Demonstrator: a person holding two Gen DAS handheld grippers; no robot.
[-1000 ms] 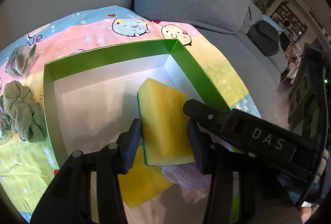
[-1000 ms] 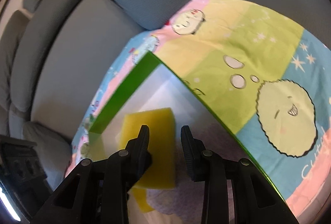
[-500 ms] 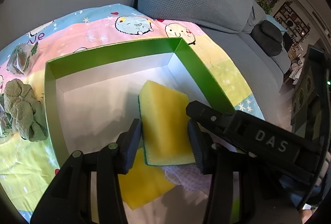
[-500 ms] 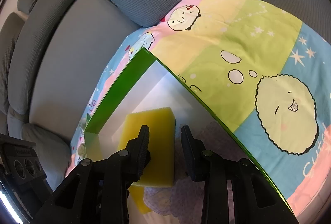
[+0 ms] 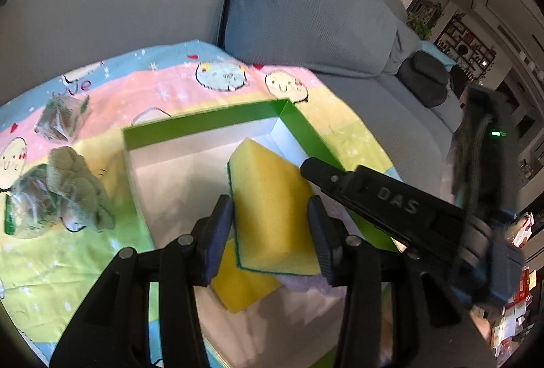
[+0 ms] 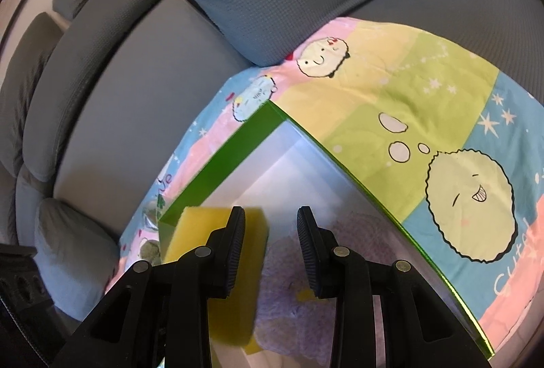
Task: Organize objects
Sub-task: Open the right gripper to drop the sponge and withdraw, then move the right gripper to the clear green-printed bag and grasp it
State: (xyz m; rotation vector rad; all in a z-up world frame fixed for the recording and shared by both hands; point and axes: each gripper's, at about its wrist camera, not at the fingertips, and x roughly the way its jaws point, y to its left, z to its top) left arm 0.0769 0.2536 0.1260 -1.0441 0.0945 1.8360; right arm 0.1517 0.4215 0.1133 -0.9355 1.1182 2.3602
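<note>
Yellow sponge (image 5: 272, 208) | clamped between left gripper (image 5: 270, 232) pads, held above green-walled box (image 5: 204, 126) on cartoon-print blanket (image 5: 44, 266) | right gripper (image 6: 270, 249) jaws parted, nothing gripped, over lilac cloth (image 6: 292, 310) in box

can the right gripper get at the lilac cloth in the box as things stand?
Probably yes. The right gripper is empty, jaws apart, pointing down at the lilac cloth in the green box. The sponge in the left gripper sits close beside and could crowd it.
</note>
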